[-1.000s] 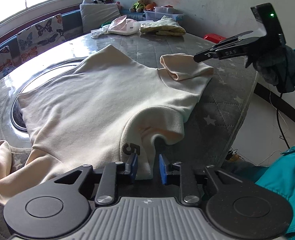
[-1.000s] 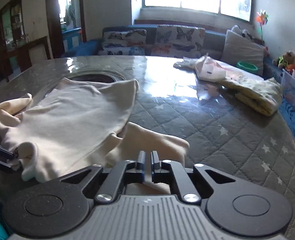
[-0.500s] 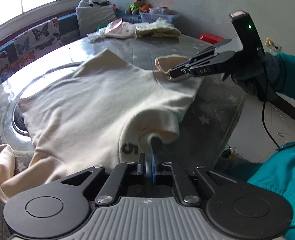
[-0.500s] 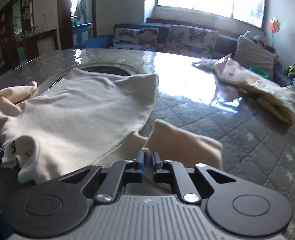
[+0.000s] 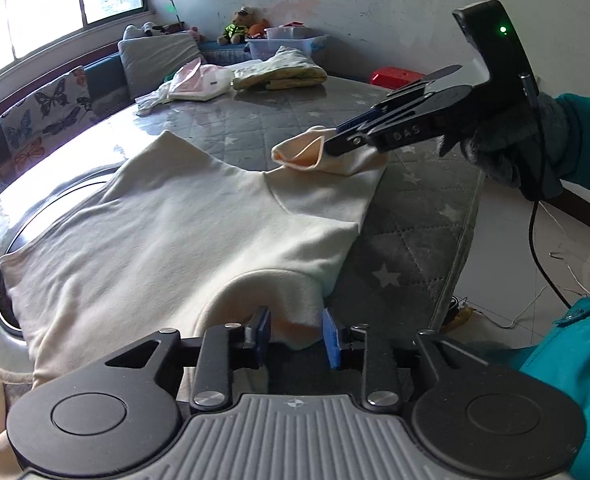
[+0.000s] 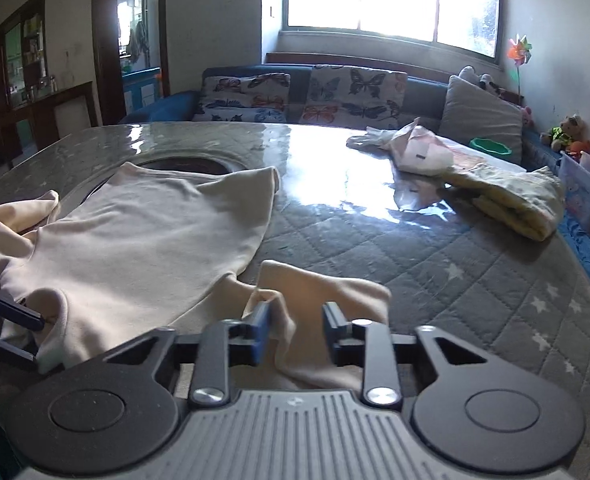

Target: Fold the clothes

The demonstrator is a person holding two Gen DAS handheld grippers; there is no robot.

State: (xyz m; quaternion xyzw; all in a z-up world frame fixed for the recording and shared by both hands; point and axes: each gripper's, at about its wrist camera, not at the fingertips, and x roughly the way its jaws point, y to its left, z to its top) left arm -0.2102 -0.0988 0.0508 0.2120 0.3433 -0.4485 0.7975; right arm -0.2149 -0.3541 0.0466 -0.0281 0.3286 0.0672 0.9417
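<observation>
A cream shirt (image 5: 183, 232) lies spread on the quilted grey table (image 5: 407, 248), its collar edge towards me. My left gripper (image 5: 295, 336) is opening at that near edge. A fold of the shirt sits loosely between its blue pads, which are not pressing on it. My right gripper (image 6: 295, 328) is opening too, over the shirt's sleeve (image 6: 327, 296). Cloth bunches against its left pad (image 6: 261, 326) and the right pad stands free. In the left wrist view the right gripper (image 5: 335, 140) rests on the sleeve (image 5: 307, 152), held by a gloved hand (image 5: 511, 148).
Folded yellow clothes (image 6: 511, 200) and a pink-and-white garment (image 6: 415, 148) lie at the table's far side. A dark round recess (image 6: 187, 166) sits under the shirt's far end. The table edge (image 5: 459, 240) drops to the floor on the right. A sofa with cushions (image 6: 347, 92) stands behind.
Both grippers were shut on the shirt's cloth half a second ago; their jaws now stand apart. The printed 5 near the collar is no longer in view.
</observation>
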